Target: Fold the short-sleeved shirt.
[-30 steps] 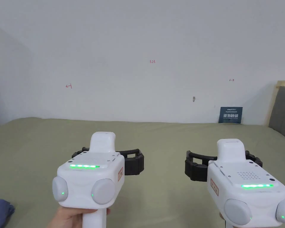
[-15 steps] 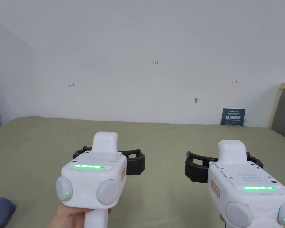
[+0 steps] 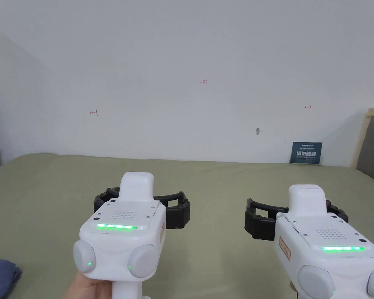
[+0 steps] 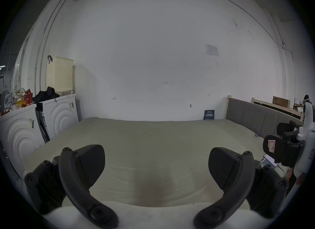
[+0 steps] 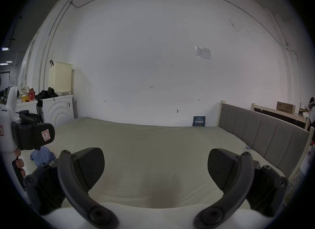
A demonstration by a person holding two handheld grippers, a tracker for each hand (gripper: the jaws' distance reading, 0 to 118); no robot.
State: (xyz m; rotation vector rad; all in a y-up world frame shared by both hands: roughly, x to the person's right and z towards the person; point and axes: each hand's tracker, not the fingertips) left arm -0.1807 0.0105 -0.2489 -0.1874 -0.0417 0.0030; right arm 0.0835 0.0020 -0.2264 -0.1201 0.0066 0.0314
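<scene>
Shirt (image 3: 1,274), a crumpled blue heap, lies at the bed's (image 3: 205,187) left edge, well apart from both tools. I hold the left gripper (image 4: 156,168) and right gripper (image 5: 156,169) wide open and empty above bare sheet. Folding looks unstarted; everything remains.

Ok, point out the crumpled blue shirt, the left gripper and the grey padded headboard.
crumpled blue shirt (image 5: 42,156), right gripper view, middle of the bundle
left gripper (image 4: 156,164), left gripper view, midway between its fingertips
grey padded headboard (image 5: 265,139), right gripper view, a middle panel
</scene>
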